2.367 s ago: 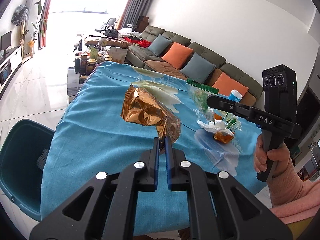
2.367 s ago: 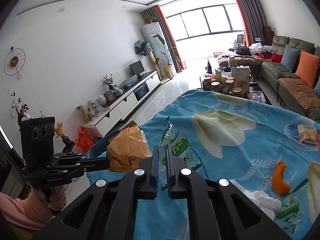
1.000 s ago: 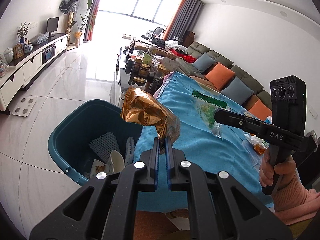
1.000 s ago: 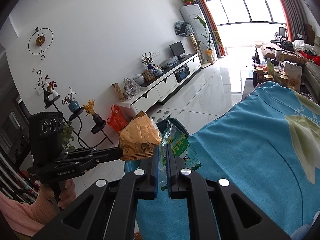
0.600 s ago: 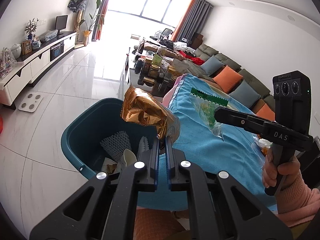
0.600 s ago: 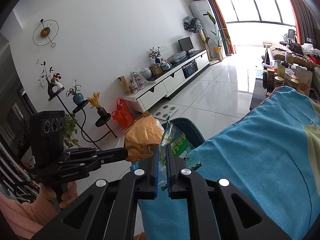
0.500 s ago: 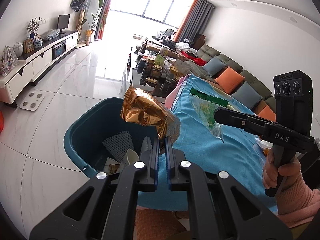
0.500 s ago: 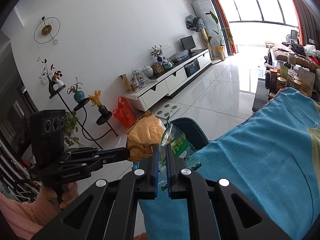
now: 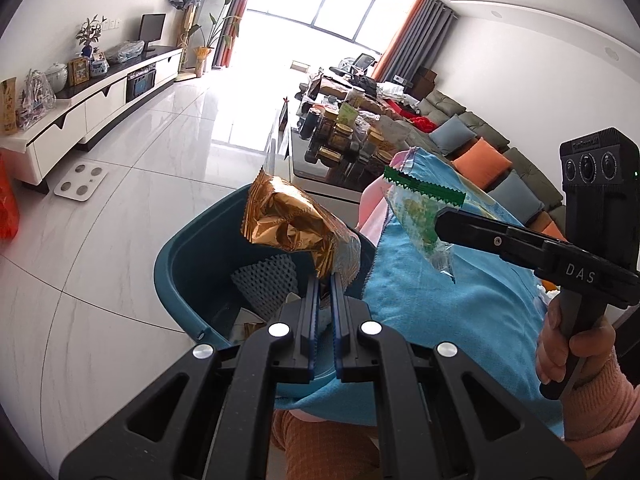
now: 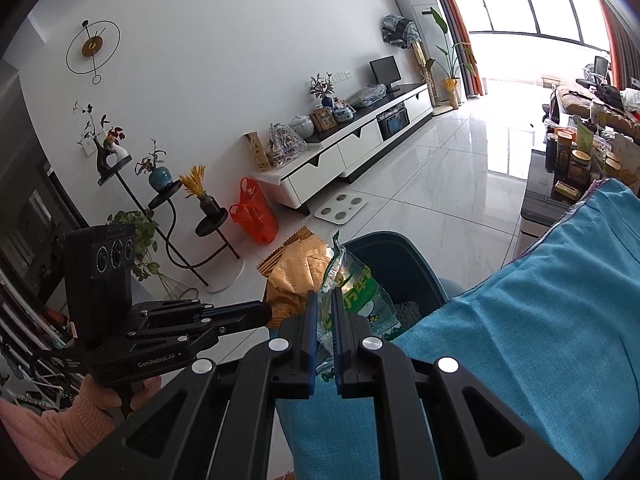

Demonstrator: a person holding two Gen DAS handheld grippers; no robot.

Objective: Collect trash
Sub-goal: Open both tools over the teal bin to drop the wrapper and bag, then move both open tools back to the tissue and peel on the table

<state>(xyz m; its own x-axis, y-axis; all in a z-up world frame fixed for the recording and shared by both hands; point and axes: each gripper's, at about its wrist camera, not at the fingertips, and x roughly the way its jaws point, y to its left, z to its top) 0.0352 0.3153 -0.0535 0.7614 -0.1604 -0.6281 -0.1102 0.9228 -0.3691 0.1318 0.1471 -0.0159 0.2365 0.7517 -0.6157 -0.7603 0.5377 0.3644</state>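
Left gripper (image 9: 325,280) clamped on a gold foil wrapper (image 9: 292,228), held above the teal bin (image 9: 192,264). Right gripper (image 10: 325,300) clamped on a green-printed clear wrapper (image 10: 356,292), held beside the bin at the blue-clothed table's (image 10: 540,320) edge.

Your surface (image 9: 440,312) has a blue cloth (image 10: 540,320) draped over it, and the teal bin (image 9: 188,264) sits on the white tile floor (image 9: 100,240) right beside it.
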